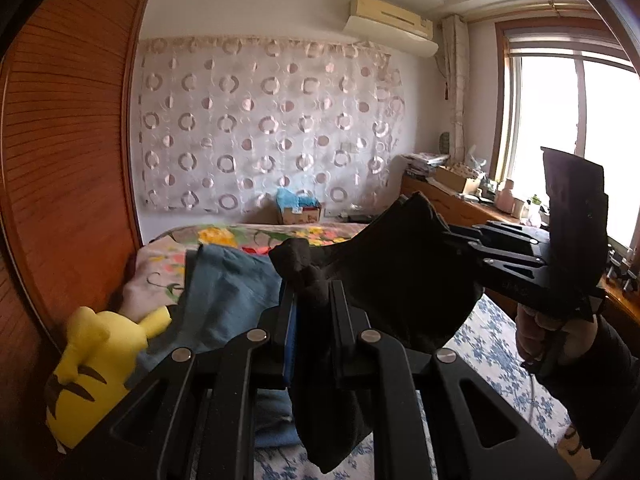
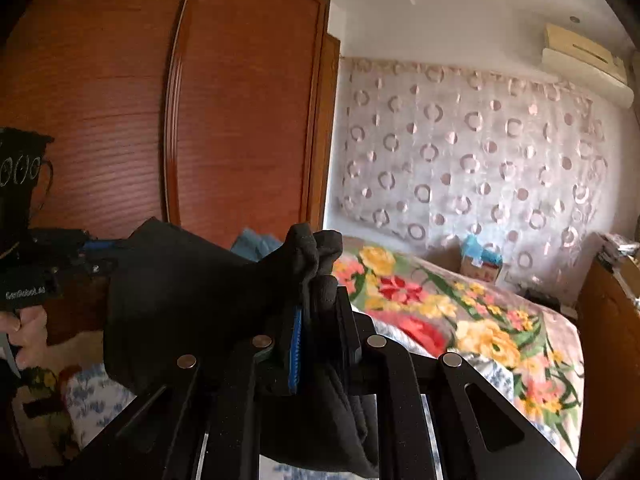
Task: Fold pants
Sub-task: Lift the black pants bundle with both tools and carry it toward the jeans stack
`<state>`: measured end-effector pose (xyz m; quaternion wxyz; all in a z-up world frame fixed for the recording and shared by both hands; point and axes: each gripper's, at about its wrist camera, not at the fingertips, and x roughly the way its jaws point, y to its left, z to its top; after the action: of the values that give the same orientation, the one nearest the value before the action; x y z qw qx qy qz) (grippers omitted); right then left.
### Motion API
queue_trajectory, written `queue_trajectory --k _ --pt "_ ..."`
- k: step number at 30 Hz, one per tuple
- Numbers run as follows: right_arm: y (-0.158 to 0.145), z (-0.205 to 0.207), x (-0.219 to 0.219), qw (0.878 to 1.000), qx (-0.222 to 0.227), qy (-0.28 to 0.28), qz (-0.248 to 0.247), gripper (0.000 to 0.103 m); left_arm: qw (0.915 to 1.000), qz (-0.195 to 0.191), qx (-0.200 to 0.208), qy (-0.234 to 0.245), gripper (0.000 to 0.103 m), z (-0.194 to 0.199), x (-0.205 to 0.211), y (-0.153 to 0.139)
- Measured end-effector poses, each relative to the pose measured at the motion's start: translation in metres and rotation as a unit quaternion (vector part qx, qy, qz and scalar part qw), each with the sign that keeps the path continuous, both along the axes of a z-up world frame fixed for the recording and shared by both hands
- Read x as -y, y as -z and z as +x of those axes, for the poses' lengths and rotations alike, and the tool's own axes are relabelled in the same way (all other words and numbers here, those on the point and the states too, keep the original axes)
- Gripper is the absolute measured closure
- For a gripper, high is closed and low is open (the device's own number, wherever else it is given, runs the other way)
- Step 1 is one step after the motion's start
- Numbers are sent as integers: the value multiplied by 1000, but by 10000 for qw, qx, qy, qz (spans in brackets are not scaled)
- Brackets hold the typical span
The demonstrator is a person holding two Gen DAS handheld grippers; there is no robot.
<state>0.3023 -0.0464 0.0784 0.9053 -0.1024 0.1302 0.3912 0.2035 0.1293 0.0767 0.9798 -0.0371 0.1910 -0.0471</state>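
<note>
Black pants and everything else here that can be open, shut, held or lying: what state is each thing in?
Black pants: held up off the bed, stretched between both grippers.
Left gripper: shut on the pants.
Right gripper: shut on the pants.
Blue garment: lying crumpled on the bed.
Yellow plush toy: lying at the bed's edge.
Wardrobe door: shut.

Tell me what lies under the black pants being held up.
Under the black pants shows a blue-flowered white sheet, with a teal garment to the left. Whatever lies directly beneath the hanging cloth is covered.
</note>
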Motion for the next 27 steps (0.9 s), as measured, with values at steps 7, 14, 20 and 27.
queue_trajectory --k 7,14,20,27 --pt "9 13 -22 9993 282 -112 -212 89 9997 -23 94 -208 88 9 -18 1" --pt "15 44 -44 9977 443 -358 -369 89 9987 -227 -3 -449 88 16 -36 20" --pt "21 71 -76 9954 447 -624 -567 88 9959 -432 -13 -800 88 15 -51 39" --pt "20 100 -107 9927 352 -914 -706 88 9923 -615 -48 -1076 88 13 -65 50"
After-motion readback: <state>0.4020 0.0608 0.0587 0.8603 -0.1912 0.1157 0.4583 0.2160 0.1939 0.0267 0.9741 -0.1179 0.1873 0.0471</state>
